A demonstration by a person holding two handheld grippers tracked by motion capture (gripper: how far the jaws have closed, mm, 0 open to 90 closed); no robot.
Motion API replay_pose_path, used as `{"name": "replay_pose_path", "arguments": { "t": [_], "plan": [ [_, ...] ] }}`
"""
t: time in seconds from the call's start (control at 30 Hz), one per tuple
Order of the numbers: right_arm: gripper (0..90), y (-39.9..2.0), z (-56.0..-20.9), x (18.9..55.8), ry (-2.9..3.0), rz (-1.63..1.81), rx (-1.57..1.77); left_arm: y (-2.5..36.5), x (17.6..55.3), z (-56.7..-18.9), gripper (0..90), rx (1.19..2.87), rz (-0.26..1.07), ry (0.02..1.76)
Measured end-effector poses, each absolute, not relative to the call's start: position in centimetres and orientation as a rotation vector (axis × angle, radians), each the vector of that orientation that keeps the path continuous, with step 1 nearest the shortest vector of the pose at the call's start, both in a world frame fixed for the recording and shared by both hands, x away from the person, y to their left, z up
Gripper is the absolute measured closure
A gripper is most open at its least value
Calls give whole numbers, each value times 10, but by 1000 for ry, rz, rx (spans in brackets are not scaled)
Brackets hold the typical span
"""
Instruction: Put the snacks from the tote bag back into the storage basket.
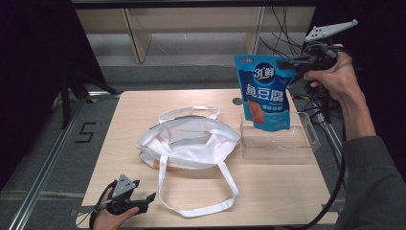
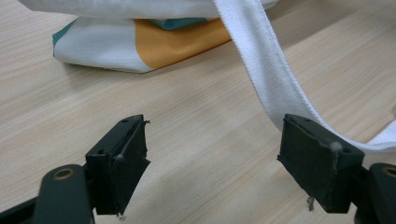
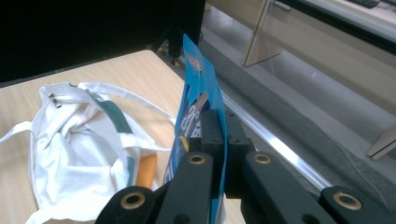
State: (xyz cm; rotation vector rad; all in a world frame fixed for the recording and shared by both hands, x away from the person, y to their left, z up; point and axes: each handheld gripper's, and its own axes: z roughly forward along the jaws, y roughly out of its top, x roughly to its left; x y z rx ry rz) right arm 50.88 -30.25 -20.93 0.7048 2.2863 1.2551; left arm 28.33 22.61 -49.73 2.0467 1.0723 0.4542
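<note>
Your right gripper point(image 1: 286, 62) has its jaws clamped on the blue pouch point(image 1: 265, 93); your left gripper point(image 2: 212, 158) rests with jaws apart, the white bag strap point(image 2: 261, 65) beside one.

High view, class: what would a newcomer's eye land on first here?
First, the bright blue snack pouch, pinched at its top corner by the right gripper and hanging over the clear plastic bin. Next, the white tote bag lying mid-table, its long strap looping toward the open left gripper.
</note>
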Motion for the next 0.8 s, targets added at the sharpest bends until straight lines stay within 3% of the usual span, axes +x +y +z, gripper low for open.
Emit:
{"name": "replay_pose_path", "arguments": {
  "t": [0.8],
  "plan": [
    [900,-311,-266,523,2376,1245,699,226,283,-498,225,2045,455,1077]
  ]
}}
